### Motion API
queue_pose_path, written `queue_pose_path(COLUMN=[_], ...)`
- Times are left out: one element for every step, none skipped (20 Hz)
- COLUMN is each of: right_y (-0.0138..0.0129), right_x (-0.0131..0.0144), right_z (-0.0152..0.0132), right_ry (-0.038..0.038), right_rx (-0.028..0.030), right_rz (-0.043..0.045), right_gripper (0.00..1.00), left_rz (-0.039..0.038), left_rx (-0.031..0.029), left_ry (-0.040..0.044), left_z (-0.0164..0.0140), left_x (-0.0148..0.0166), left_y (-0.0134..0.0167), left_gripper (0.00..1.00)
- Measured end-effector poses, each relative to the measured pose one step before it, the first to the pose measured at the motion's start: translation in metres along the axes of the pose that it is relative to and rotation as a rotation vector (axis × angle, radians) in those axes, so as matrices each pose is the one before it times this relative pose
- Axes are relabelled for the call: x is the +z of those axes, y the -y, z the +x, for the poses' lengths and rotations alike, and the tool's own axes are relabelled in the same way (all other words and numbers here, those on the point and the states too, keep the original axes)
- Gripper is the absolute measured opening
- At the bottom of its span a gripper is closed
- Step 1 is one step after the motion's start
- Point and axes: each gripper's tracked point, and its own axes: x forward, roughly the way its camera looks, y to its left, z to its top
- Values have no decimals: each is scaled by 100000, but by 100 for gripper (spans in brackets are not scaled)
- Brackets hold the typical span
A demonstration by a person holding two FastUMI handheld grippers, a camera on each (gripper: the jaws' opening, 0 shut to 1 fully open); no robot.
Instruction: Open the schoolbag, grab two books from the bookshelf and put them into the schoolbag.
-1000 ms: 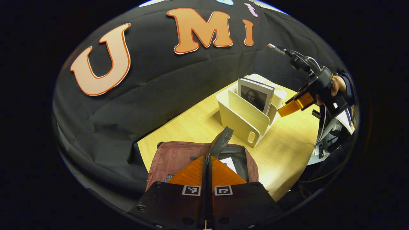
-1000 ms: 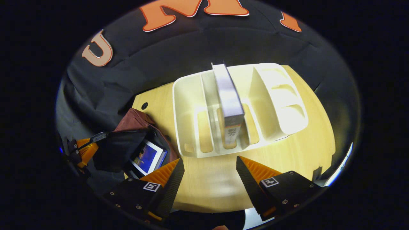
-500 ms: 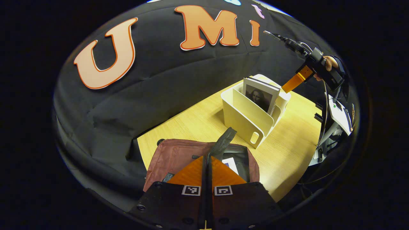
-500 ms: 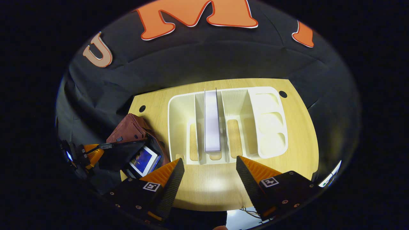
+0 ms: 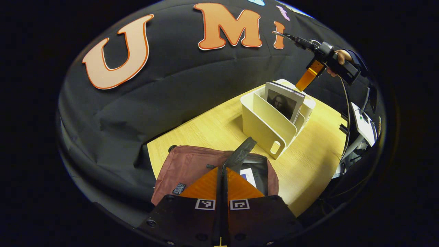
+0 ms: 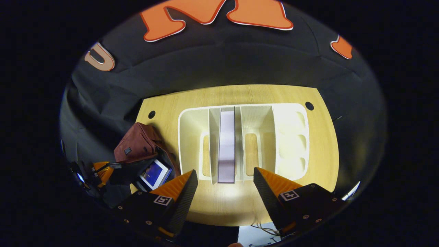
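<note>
A maroon schoolbag (image 5: 192, 164) lies on the wooden table, and my left gripper (image 5: 222, 171) is shut on its black flap (image 5: 241, 152), holding the mouth up. Inside the bag lies one book (image 5: 247, 176) with a blue cover (image 6: 155, 173). A second book (image 5: 284, 103) with a portrait cover stands in the white bookshelf (image 5: 271, 123). My right gripper (image 6: 224, 178) hangs open straight above that book's top edge (image 6: 226, 144), apart from it. In the left gripper view it (image 5: 307, 77) hovers over the book, held by a hand (image 5: 337, 56).
The bookshelf (image 6: 291, 137) has several slots; those beside the book hold nothing. The wooden table (image 6: 240, 94) ends at the black cloth wall behind. The bag (image 6: 137, 144) sits left of the shelf. A cable hangs off the table's right edge (image 5: 344, 103).
My right gripper has risen and swung over the bookshelf, so it now looks straight down on the standing book. The left gripper keeps its hold on the bag's flap.
</note>
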Motion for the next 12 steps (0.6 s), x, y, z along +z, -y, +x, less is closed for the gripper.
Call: queue_pose_path(right_y=[-81, 21, -26, 13, -51, -21, 34, 23, 195, 121, 134, -17], right_x=[267, 393, 184, 248, 123, 206, 160, 305, 101, 377, 125, 210], right_z=[343, 453, 503, 515, 441, 510, 440, 531, 494, 468, 541, 394], right_ry=[-1270, -1257, -1161, -1354, -1532, -1403, -1619, -1101, -1488, -622, -1368, -689], right_rx=[399, 188, 114, 131, 145, 308, 237, 75, -484, -539, -377, 69], right_rz=[-105, 3, -279, -474, -266, -39, 115, 22, -652, -334, -662, -315], right_gripper=[98, 100, 98, 97, 100, 98, 98, 98, 98, 98, 98, 98], left_rz=[-346, -538, -491, -557, -527, -487, -330, -438, -397, -488, -481, -530], left_rx=[287, 176, 473, 362, 331, 202, 270, 232, 262, 287, 174, 337], left_ry=[-177, -288, -443, -331, -482, -482, -384, -296, -456, -396, -453, -253], left_z=[-96, 64, 53, 146, 60, 168, -137, 35, 91, 25, 249, 217], left_x=[-189, -19, -182, -44, -103, 7, -203, -36, -88, -39, -93, -11], left_y=[41, -13, -96, -3, 29, 73, 5, 13, 54, -14, -62, -73], left_gripper=[2, 2, 2, 2, 2, 2, 2, 2, 2, 2, 2, 2])
